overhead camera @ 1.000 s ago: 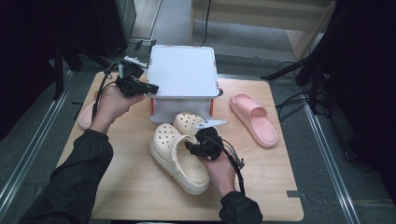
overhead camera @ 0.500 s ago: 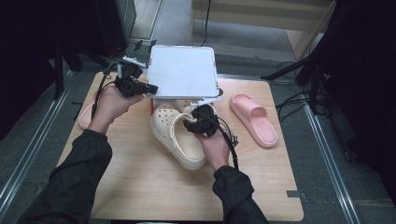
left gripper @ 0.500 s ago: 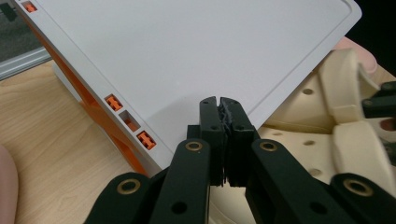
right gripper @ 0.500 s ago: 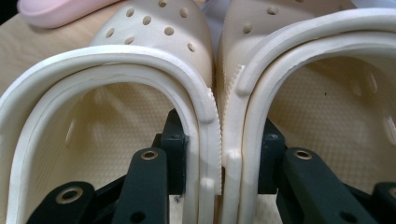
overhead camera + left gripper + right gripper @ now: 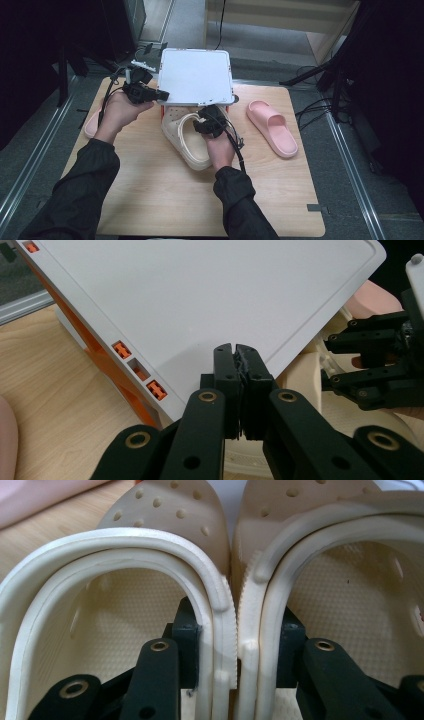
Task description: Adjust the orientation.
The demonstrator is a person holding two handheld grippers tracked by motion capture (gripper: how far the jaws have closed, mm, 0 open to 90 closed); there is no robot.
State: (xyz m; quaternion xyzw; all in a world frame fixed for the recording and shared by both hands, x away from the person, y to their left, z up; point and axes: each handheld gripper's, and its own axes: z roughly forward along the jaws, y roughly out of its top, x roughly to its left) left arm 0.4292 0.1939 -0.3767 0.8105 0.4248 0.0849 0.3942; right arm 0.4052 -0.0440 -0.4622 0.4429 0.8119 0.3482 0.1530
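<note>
A white box lid (image 5: 195, 75) stands tilted up over its orange-trimmed box (image 5: 135, 395). My left gripper (image 5: 162, 94) is shut on the lid's near-left edge; in the left gripper view the closed jaws (image 5: 235, 352) pinch that rim. A pair of cream clogs (image 5: 187, 142) lies side by side just in front of the box, toes under the lid. My right gripper (image 5: 202, 122) is shut on them. In the right gripper view it (image 5: 235, 630) has one jaw inside each clog (image 5: 150, 515), squeezing the two adjoining side walls together.
A pink slipper (image 5: 272, 127) lies on the wooden table (image 5: 150, 200) at the right. Another pink slipper (image 5: 92, 125) peeks out under my left forearm. Cables trail from both grippers. Dark stands and a metal rail flank the table.
My right hand has carried the cream clogs away from the person toward the box, so their toes now sit under the raised lid. The left hand has kept still.
</note>
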